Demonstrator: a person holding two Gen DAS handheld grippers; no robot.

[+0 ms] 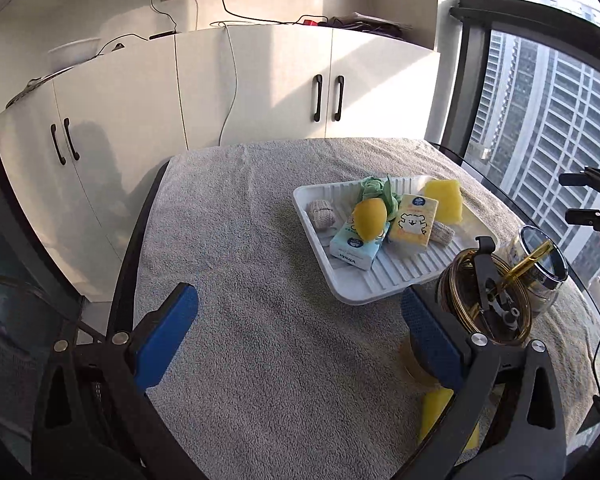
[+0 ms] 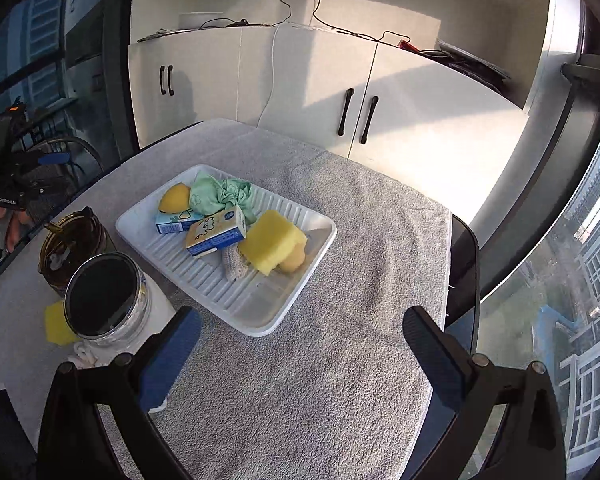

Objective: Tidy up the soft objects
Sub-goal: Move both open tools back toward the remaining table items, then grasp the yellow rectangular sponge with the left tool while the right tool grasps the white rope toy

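Observation:
A white ridged tray sits on the grey towel and holds soft items: a yellow sponge, a yellow lemon-shaped toy, a green cloth, two tissue packs and knitted rolls. Another yellow sponge lies on the towel beside the jars. My left gripper is open over bare towel. My right gripper is open too, near the tray's front corner. Neither holds anything.
An amber glass jar with a clip lid and a clear jar stand beside the tray. The towel covers a dark glass table. White cabinets stand behind, windows to the side.

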